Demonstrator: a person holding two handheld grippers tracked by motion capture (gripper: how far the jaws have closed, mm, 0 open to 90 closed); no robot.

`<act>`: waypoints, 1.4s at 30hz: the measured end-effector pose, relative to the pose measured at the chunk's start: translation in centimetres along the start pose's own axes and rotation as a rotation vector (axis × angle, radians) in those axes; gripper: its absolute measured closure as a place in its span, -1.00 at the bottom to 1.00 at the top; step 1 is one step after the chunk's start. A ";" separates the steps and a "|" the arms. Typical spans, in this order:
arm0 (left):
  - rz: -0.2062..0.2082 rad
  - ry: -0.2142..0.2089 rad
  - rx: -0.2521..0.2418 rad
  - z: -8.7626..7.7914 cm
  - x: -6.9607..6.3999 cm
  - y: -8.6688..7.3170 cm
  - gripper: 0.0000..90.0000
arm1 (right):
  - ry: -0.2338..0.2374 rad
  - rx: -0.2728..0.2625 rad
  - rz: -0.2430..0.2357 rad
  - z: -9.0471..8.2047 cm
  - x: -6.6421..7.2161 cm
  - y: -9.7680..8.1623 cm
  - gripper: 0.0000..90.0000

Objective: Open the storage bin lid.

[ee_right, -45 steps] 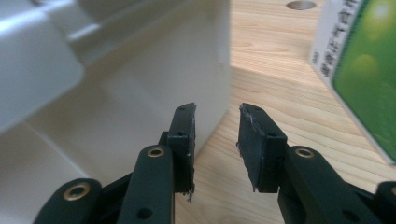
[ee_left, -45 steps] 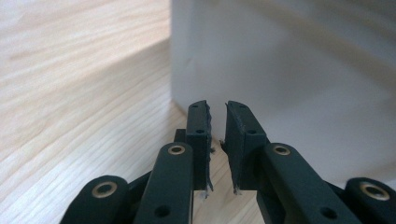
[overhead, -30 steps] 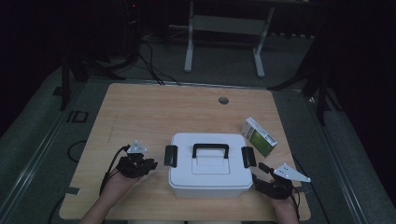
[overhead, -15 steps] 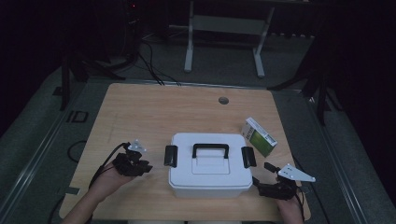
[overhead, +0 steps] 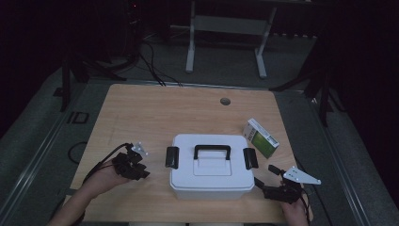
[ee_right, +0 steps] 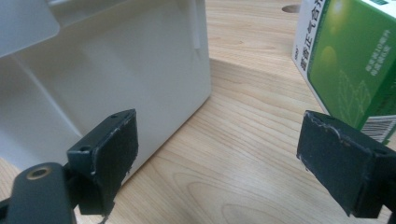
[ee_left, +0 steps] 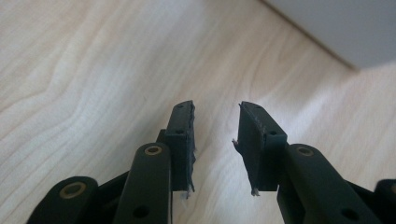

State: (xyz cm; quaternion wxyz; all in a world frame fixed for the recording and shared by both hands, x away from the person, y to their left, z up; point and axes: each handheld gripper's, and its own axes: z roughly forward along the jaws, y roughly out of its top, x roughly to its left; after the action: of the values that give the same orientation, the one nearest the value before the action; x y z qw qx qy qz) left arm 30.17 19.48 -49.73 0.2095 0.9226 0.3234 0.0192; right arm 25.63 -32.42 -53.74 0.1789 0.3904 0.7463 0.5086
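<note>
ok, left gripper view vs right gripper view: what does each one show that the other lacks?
Left gripper view: the left tool, jaws a narrow gap apart, nothing between them. They have just been opening. Right gripper view: the right tool, jaws wide with nothing between them, and the green and white carton. Shared: the wooden table and the white storage box, a corner of it in the left one.

Right gripper (ee_right: 217, 154), jaws wide apart with nothing between them, hangs over a wooden table (ee_right: 243, 172); a white plastic box (ee_right: 116, 70) stands beside the left jaw, a green carton (ee_right: 350, 65) behind the right jaw.
</note>
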 end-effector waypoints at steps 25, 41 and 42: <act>0.121 -0.046 0.068 -5.4 0.2 2.0 -0.28 | -0.002 0.061 -0.005 0.5 -0.2 -0.7 -0.73; 0.255 -0.055 0.055 -10.3 -2.3 7.2 -0.27 | 0.009 0.070 -0.015 0.6 -0.1 -0.7 -0.73; 0.263 -0.043 0.063 -10.3 -2.6 7.5 -0.27 | 0.013 0.071 -0.014 0.6 -0.1 -0.7 -0.73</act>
State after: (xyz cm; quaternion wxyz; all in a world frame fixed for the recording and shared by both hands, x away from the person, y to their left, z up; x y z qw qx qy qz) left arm 30.80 16.50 -37.07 0.1831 0.9633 0.1954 0.0169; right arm 25.81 -32.19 -54.67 0.1637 0.3879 0.7678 0.4829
